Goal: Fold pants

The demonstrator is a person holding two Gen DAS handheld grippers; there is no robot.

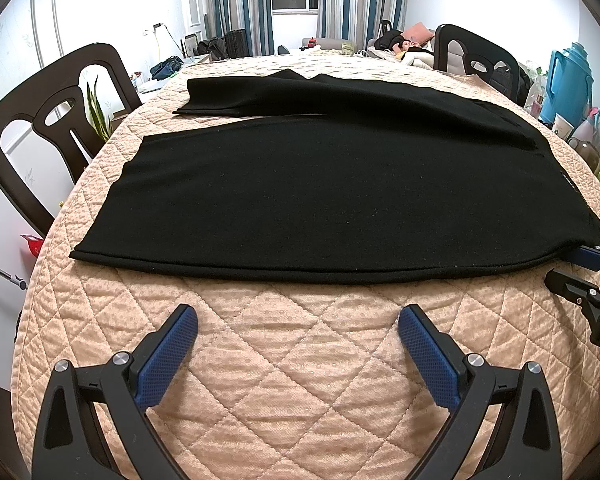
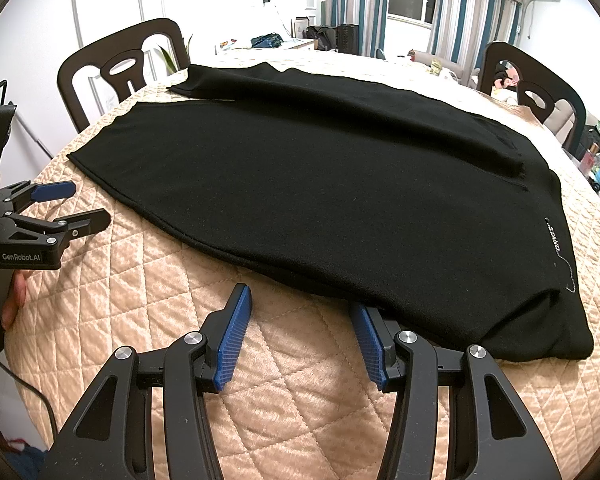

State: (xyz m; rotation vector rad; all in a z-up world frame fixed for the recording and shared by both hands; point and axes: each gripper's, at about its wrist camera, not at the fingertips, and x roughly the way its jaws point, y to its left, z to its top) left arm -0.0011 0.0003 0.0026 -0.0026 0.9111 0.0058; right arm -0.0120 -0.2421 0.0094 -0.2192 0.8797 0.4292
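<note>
Black pants (image 1: 320,192) lie flat on the quilted peach table cover (image 1: 300,360), legs toward the left, waist toward the right; they also show in the right wrist view (image 2: 320,184). My left gripper (image 1: 298,320) is open and empty, just short of the near hem edge. My right gripper (image 2: 300,300) is open at the near edge by the waist, its right finger touching or slightly under the fabric. A small white label (image 2: 553,236) sits near the waist.
Dark wooden chairs stand at the left (image 1: 52,120) and far right (image 1: 476,60). A blue thermos (image 1: 568,80) and several small items crowd the right side. The table cover drops off close in front of both grippers.
</note>
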